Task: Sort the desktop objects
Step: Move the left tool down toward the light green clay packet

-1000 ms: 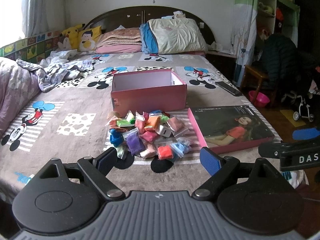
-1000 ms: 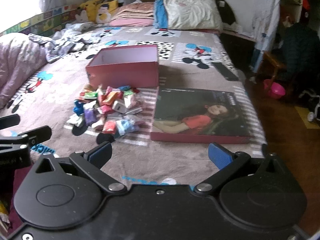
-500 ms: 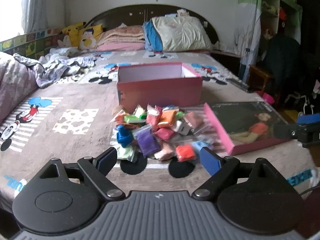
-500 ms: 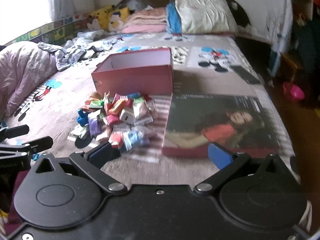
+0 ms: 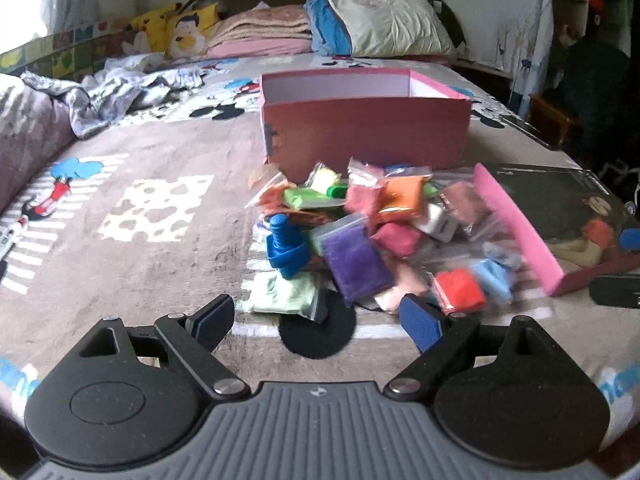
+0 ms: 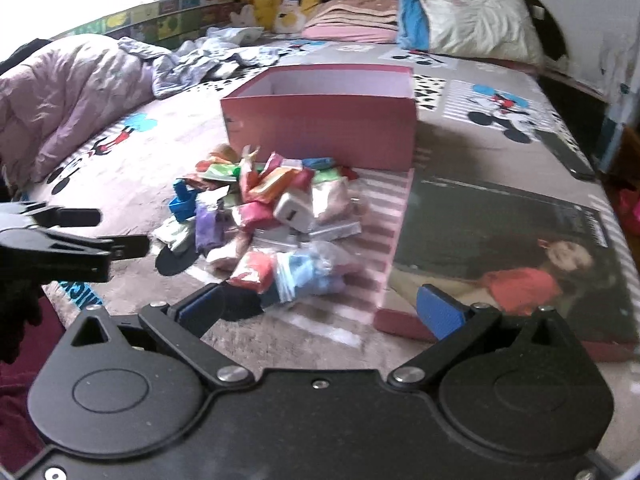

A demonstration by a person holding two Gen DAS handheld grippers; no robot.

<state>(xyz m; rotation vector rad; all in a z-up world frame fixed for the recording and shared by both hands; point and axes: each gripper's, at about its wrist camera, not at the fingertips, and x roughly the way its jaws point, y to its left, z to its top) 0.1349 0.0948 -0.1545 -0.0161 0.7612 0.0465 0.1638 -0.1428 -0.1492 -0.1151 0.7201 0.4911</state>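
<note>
A pile of small coloured clay bags (image 5: pixel 380 236) lies on the bed in front of an open pink box (image 5: pixel 364 128); the pile also shows in the right wrist view (image 6: pixel 272 216), as does the box (image 6: pixel 320 128). The box lid (image 5: pixel 560 220) with a girl's picture lies to the right of the pile (image 6: pixel 512 256). A blue plastic tool (image 5: pixel 286 248) sits at the pile's left. My left gripper (image 5: pixel 318 320) is open and empty, just short of the pile. My right gripper (image 6: pixel 320 306) is open and empty, near the pile's right edge and the lid.
The bed cover (image 5: pixel 160 208) has cartoon prints. A crumpled quilt (image 6: pixel 60 96) and clothes lie at the left, pillows (image 5: pixel 384 24) at the headboard. A dark remote-like object (image 6: pixel 568 156) lies near the bed's right edge. Furniture stands to the right of the bed.
Both grippers have moved forward and lower toward the pile, which now looks larger and closer. Both stay open. Nothing on the bed has moved.
</note>
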